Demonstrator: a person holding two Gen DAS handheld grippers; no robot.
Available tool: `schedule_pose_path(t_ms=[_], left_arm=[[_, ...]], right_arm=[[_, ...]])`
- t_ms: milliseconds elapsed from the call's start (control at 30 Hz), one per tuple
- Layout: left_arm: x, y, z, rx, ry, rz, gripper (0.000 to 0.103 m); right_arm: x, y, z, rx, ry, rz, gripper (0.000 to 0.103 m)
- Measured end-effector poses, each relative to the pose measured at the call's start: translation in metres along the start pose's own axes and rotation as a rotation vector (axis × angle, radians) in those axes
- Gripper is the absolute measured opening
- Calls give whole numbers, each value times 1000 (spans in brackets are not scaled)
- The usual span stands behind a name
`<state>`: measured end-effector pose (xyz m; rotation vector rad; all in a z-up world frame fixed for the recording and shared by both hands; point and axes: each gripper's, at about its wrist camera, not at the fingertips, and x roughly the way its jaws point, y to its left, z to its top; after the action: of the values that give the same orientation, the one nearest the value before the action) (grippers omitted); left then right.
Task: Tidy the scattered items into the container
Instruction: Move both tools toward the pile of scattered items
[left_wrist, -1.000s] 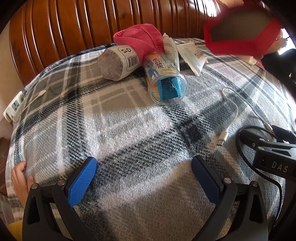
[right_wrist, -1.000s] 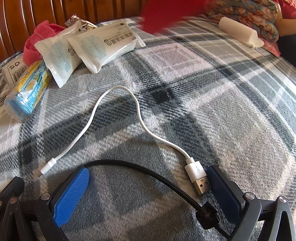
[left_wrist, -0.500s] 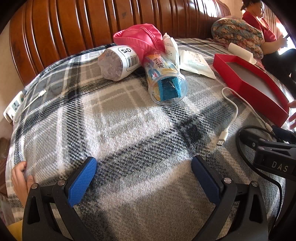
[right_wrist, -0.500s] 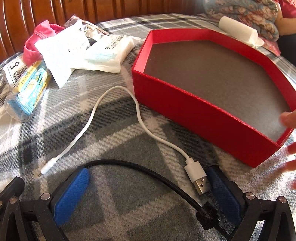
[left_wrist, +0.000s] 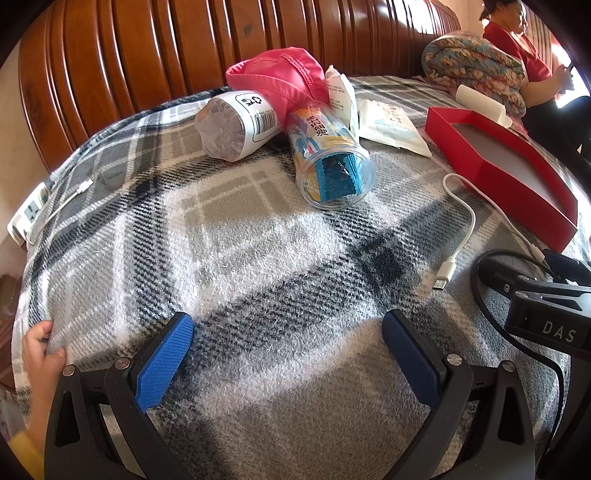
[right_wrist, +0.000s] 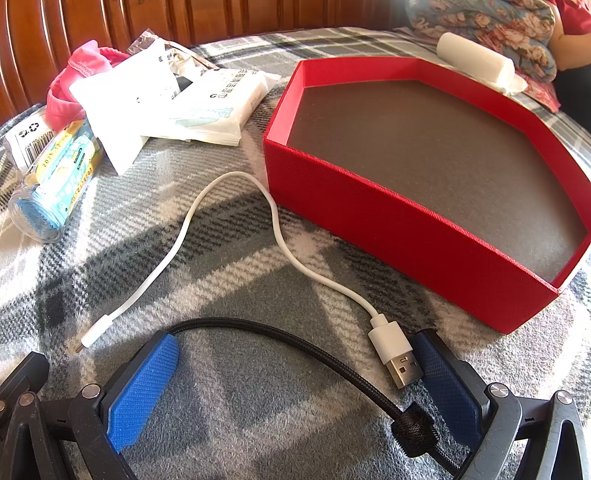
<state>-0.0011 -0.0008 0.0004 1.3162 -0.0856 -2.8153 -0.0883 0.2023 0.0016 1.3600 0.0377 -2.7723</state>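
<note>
blanket (left_wrist: 258, 240) grey, white and black plaid | box (right_wrist: 388, 218) red walls, dark grey floor | cable (right_wrist: 236, 206) white | cloth (left_wrist: 280, 79) pink | jar (left_wrist: 328, 158) clear, blue and yellow inside | bottle (left_wrist: 236, 125) white label, black barcode | finger pads (right_wrist: 144, 387) blue | headboard (left_wrist: 166, 48) reddish-brown wood
</note>
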Motion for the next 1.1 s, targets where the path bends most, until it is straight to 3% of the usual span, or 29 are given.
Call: schedule_pose_path(t_ms=[567, 767, 933, 1100], left_arm=[[0, -2, 1, 0, 6, 5, 103], [-5, -7, -3, 38, -20, 76, 103], [-9, 9, -6, -18, -9, 31, 103], [-21, 27, -12, -49, -43, 74, 103]], right_arm=[[2, 3, 2, -10, 8, -15, 103], [1, 3, 0, -1, 3, -5, 103], [-1, -7, 2, 22, -12, 28, 103], [-12, -12, 2, 58, -50, 64, 103]])
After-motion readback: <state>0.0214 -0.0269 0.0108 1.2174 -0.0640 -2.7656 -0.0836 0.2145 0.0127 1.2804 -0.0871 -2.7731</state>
